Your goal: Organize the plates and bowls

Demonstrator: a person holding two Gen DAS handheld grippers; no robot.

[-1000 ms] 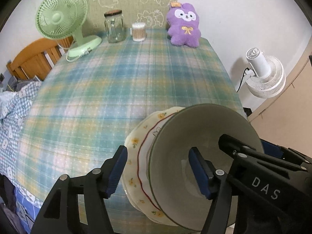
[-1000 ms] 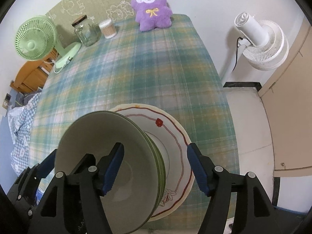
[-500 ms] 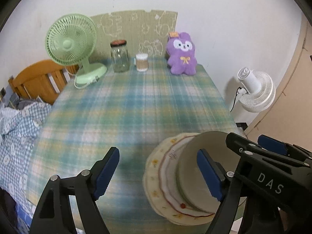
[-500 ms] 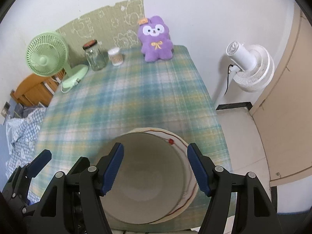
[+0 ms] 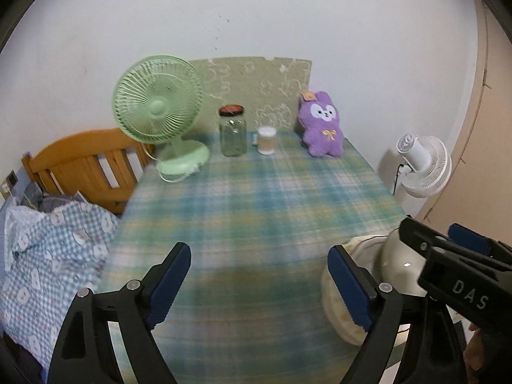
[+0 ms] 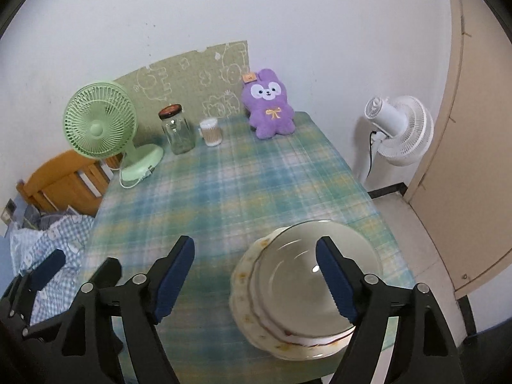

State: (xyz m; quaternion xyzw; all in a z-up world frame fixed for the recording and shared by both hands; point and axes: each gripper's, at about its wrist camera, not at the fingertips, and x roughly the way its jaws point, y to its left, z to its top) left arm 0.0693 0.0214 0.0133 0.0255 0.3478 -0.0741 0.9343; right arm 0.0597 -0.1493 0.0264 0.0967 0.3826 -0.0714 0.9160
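Bowl (image 6: 307, 268) beneath open right claw (image 6: 256, 280).

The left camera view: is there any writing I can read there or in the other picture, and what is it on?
"DAS": white letters on the black body of the right tool, seen in the left view.
Orange tag on the purple plush toy: too small to read.
Jar lid: blurred, unreadable.
Nothing else carries text.

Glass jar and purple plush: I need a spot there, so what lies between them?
Between the glass jar and the purple plush stands a small cotton-swab cup, per the right wrist view.
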